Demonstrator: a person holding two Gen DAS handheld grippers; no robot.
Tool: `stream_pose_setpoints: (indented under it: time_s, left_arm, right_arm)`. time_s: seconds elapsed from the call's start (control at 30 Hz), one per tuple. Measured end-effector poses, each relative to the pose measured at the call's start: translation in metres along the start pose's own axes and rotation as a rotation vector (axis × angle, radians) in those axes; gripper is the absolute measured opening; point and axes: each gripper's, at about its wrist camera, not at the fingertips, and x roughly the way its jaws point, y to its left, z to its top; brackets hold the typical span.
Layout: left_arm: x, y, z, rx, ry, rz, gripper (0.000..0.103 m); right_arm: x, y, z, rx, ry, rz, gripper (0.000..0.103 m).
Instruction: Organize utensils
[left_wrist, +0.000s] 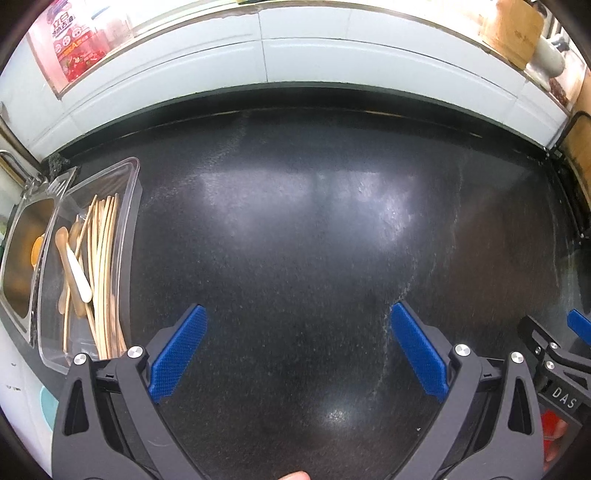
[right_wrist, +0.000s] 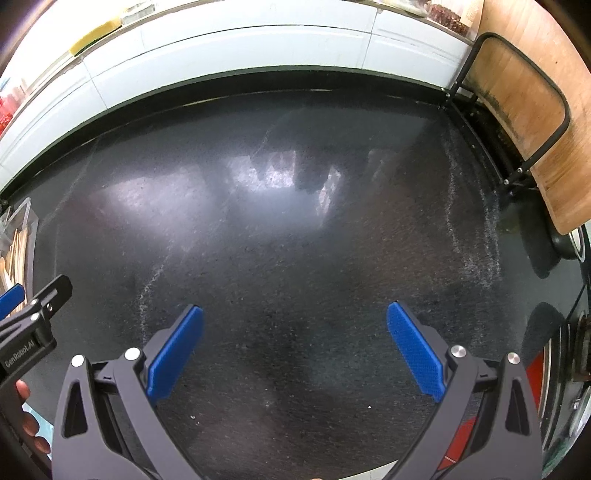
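Both my left jaws (left_wrist: 298, 345) and right jaws (right_wrist: 294, 345) gape empty over the black counter (left_wrist: 295, 229); the thin, light, slippery wooden chopsticks (left_wrist: 105, 273) in the clear plastic tray (left_wrist: 127, 236) at left want a mid-shaft pinch.

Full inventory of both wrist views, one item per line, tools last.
Countertop: one, black speckled, fills both views.
Clear tray: one, transparent plastic, left edge of the counter.
Chopsticks: a bundle, count unclear, pale wood, lying in the tray.
Spoons: at least two, one white-handled and the rest tan, in the tray on the chopsticks.
Sink: one, steel, left of the tray.
Cutting board: one, wooden, upright in a black wire rack, far right.
Wall tiles: white, behind the counter.
Left tool: black with blue pads, open, holding nothing.
Right tool: black with blue pads, open, holding nothing.
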Motion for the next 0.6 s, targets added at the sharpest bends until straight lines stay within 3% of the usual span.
stream_pose_setpoints:
  time_s: [0.3,0.6]
  left_arm:
    - [-0.0067,0.0062,0.0004,-0.032,-0.024,-0.035,0.097]
    - [-0.0075,0.0042,0.0033,0.005,-0.033,-0.039,0.097]
  right_arm:
    - [-0.0019,0.0008,-0.0005,0.002,-0.003,0.0,0.096]
    - [-0.0086,0.0046,-0.0001,0.005,-0.017,-0.008,0.096]
